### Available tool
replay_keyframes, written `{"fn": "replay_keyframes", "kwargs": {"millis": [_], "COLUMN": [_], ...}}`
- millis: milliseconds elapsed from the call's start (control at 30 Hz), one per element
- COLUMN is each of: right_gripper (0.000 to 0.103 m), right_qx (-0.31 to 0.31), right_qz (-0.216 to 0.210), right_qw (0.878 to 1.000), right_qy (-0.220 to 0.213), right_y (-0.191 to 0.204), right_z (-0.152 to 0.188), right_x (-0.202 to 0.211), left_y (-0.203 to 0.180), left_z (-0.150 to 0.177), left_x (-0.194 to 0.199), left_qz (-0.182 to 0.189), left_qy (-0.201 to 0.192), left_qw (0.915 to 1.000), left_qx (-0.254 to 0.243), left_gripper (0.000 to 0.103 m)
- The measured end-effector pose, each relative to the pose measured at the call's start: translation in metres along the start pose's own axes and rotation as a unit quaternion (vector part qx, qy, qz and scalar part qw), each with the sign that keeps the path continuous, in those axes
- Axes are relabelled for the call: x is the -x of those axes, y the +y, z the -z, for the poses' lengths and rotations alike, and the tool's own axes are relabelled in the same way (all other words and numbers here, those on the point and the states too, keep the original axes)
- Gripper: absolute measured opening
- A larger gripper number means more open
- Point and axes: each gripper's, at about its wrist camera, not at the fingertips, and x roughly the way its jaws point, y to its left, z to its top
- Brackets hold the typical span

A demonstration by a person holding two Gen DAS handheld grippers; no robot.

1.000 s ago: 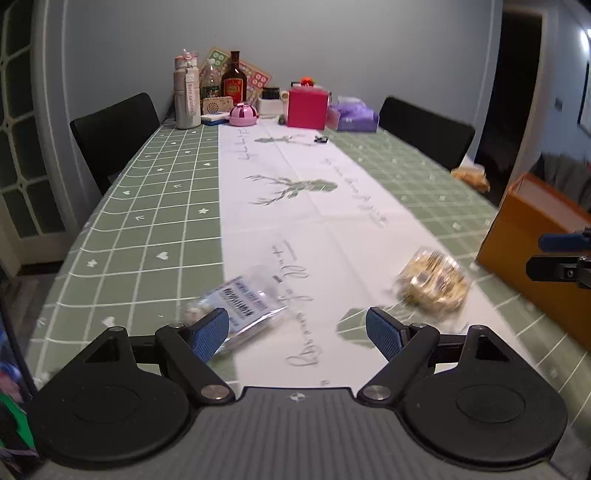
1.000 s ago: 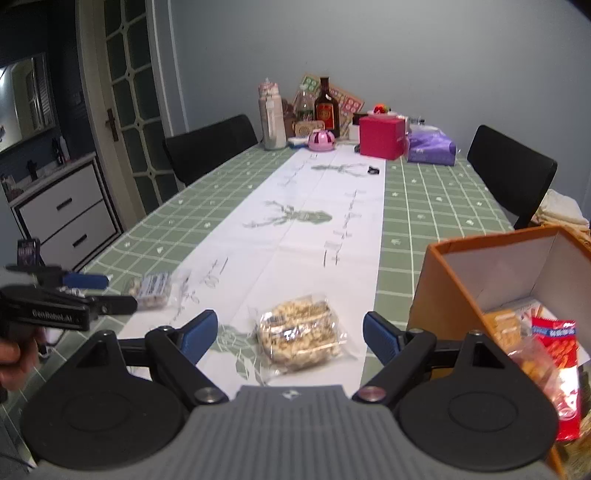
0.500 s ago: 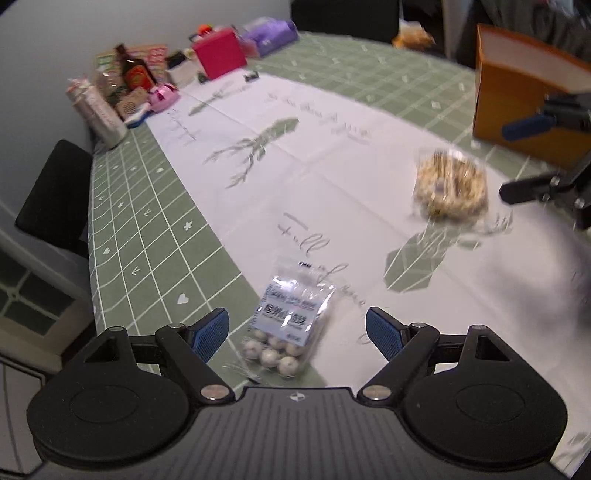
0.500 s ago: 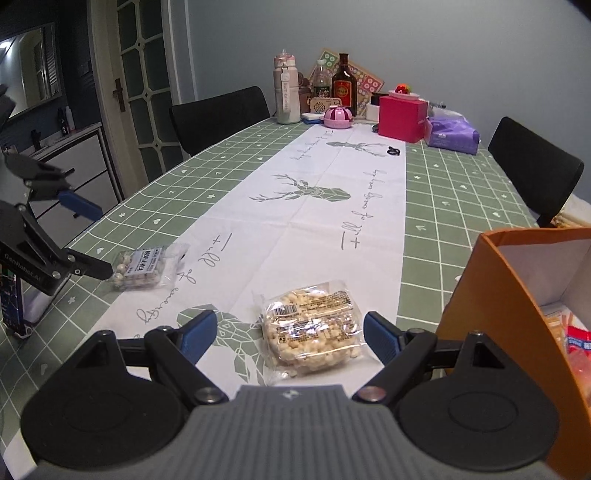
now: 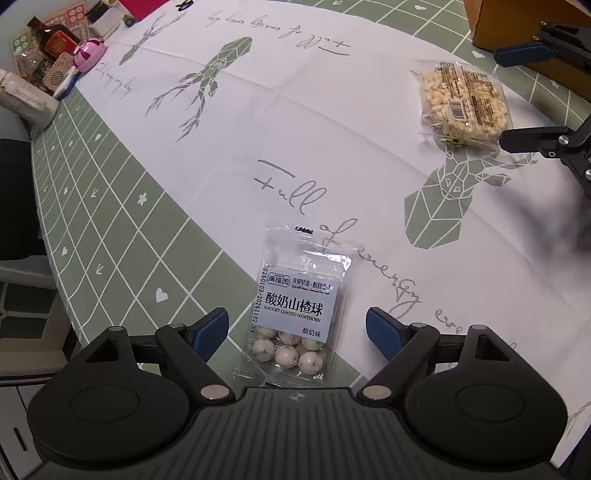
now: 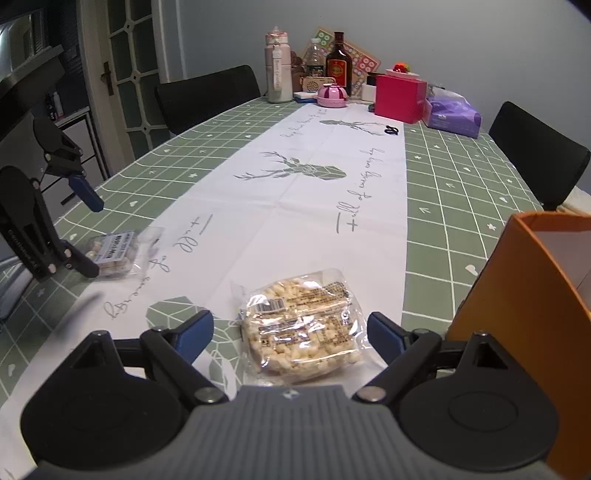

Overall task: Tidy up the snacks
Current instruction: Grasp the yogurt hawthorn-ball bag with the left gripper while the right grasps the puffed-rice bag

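Clear plastic wraps the yogurt-coated hawthorn pack [image 5: 295, 306], which lies flat on the tablecloth [image 5: 110, 206] in the left wrist view, straddling the edge where the green grid meets the white runner. The left gripper [image 5: 297, 332] points steeply down at it, its jaws spread wide with the pack's lower end between the blue pads [image 5: 212, 332], neither pad touching it. Farther off lies the puffed-rice cake pack [image 5: 463, 103], framed by the right gripper [image 5: 517, 96], with the orange box [image 5: 491, 22] behind.

From the right wrist view, the right gripper [image 6: 291, 332] has its jaws opening around the puffed-rice cake pack [image 6: 303, 325], which rests on the runner between the pads, untouched. The orange box [image 6: 517, 295] stands just to the right. At left, the left gripper [image 6: 86, 236] hangs over the hawthorn pack [image 6: 114, 253].
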Motion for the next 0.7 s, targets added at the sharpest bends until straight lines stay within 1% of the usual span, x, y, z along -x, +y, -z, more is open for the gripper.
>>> {"fn": "replay_keyframes", "kwargs": {"millis": [33,300,400,567,700], "right_gripper": [0.096,0.096,0.097,0.100,0.100], "right_qx": [0.000,-0.009,-0.005,0.002,0.009], "right_qz": [-0.001,-0.008,-0.002,-0.003,0.002], "right_qw": [1.000,1.000,1.000,1.000,1.000], "right_qy": [-0.001,-0.005,-0.002,0.001,-0.004], "right_y": [0.000,-0.004,-0.005,-0.002,-0.001], "right_z": [0.000,-0.002,-0.003,-0.003,-0.003], "right_x": [-0.001,-0.013,-0.020,-0.029,-0.034], "left_y": [0.001,0.012,0.015,0.020,0.016], "left_z": [-0.001,-0.003,-0.003,-0.004,-0.006], "left_x": [-0.003,-0.020,-0.025,-0.028,-0.026], "left_qz": [0.000,0.018,0.024,0.036,0.034], "left_qy": [0.007,0.034,0.042,0.039,0.039], "left_qw": [1.0000,0.9992,0.9987,0.9979,0.9981], "left_qx": [-0.001,0.009,0.016,0.036,0.034], "left_gripper": [0.099,0.099,0.098,0.096,0.086]}}
